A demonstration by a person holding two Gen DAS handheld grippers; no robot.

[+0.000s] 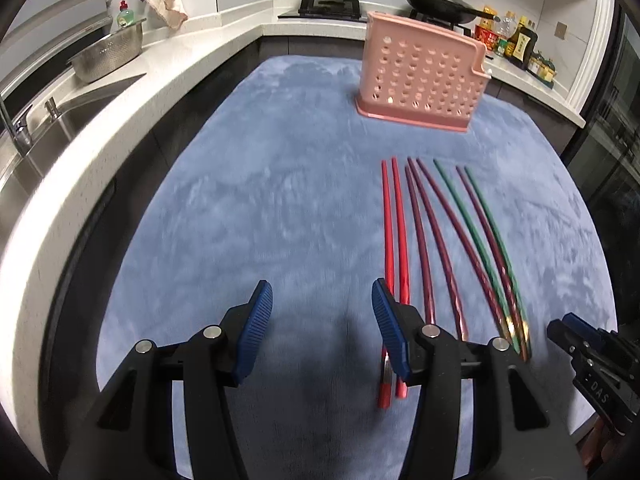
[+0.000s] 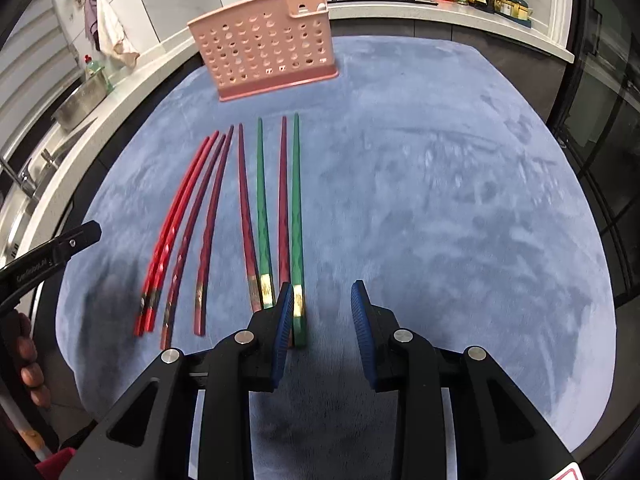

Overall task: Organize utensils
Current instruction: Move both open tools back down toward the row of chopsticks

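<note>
Chopsticks point(image 2: 260, 208), eight in red, maroon and green, lie side by side on the blue-covered desk point(image 2: 440, 200), none yet in the pink perforated holder point(image 2: 264, 44) standing upright beyond their tips. Left gripper point(image 1: 322, 330) and right gripper point(image 2: 320, 328) hover near the handle ends, jaws apart and empty, so by all appearances the sorting is yet to start.

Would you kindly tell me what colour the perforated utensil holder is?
The utensil holder is pale pink, clearest in the right wrist view.

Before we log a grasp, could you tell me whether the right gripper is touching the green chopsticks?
Cannot tell: in the right wrist view the right gripper overlaps the green chopsticks.
</note>
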